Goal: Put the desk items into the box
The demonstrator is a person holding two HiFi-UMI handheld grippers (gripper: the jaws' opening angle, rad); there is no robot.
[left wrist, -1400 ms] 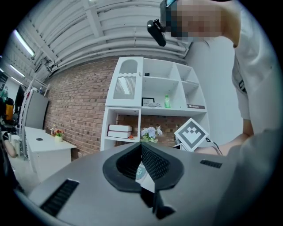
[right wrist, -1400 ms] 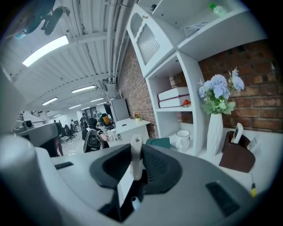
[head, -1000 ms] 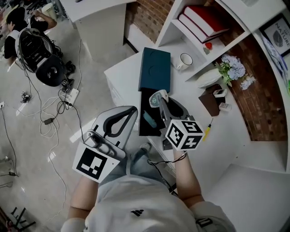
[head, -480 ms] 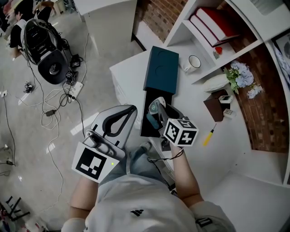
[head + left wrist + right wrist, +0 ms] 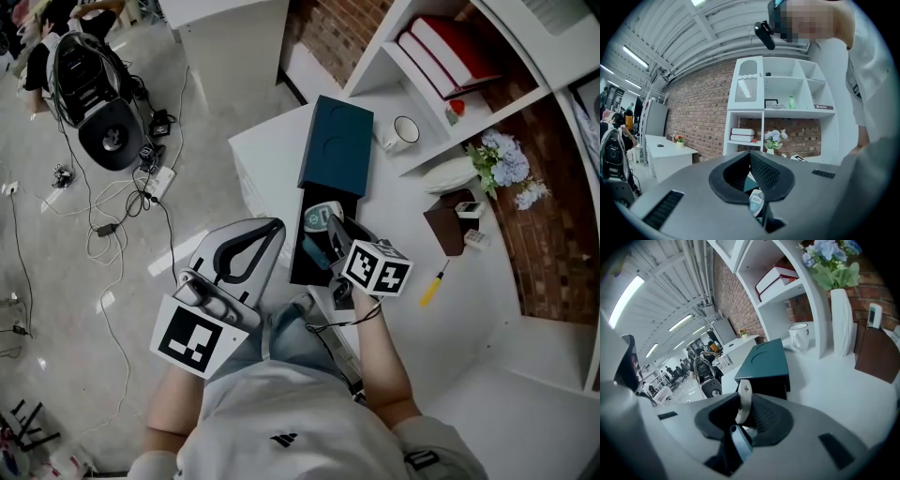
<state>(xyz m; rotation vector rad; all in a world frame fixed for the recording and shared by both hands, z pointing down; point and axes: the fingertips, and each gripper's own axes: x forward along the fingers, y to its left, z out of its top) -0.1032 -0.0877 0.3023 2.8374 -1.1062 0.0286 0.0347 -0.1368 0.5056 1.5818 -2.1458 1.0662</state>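
The black box (image 5: 302,267) lies open on the white desk (image 5: 272,155), and its teal lid (image 5: 336,145) rests just beyond it. My right gripper (image 5: 328,219) is shut on a small white device with a teal face (image 5: 323,214) and hangs low over the box's opening. From the right gripper view the device (image 5: 743,399) shows edge-on between the pads, with the lid (image 5: 764,363) behind it. A teal item (image 5: 313,253) lies inside the box. My left gripper (image 5: 273,227) hovers off the desk's near-left edge, shut and holding nothing.
A yellow screwdriver (image 5: 431,284) lies on the desk right of the box. A white mug (image 5: 401,131), a brown holder (image 5: 443,225), a flower vase (image 5: 469,169) and red books (image 5: 450,47) sit at the shelf. A chair (image 5: 94,103) and cables (image 5: 122,216) occupy the floor at left.
My right gripper has sunk with the white device, from above the box down to its opening. The left gripper has stayed where it was.
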